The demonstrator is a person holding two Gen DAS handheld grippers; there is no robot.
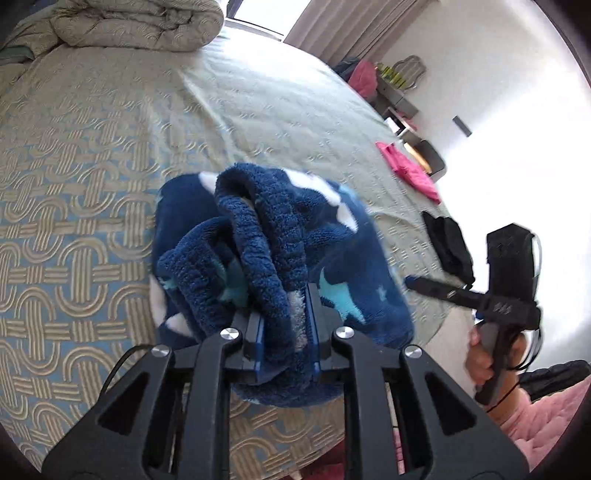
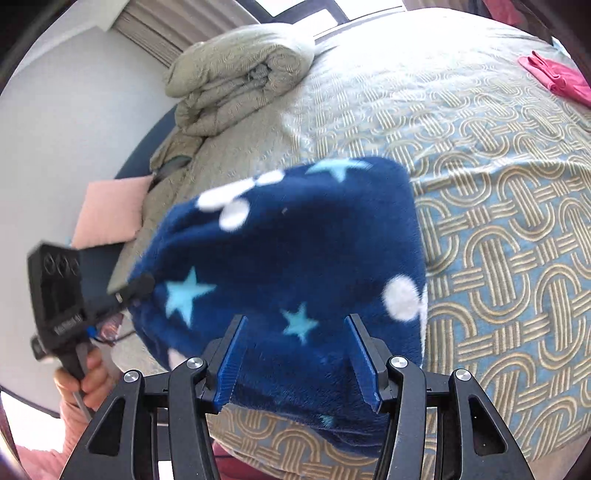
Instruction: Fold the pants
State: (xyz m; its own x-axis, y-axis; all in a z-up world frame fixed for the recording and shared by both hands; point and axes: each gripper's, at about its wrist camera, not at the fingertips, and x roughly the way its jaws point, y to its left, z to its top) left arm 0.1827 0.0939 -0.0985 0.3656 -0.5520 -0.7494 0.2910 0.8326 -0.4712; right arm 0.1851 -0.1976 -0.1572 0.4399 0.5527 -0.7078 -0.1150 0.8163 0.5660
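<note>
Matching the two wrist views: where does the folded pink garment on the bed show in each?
Left wrist: pink garment at right, near the bed's edge, beyond the blue pants.
Right wrist: pink garment at the top right corner.
Shared landmark: rolled duvet.

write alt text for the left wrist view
The left claw is shut on a bunched fold of navy fleece pants with stars, above a patterned bedspread. The right claw shows at right, and pink clothing lies further back.
</note>
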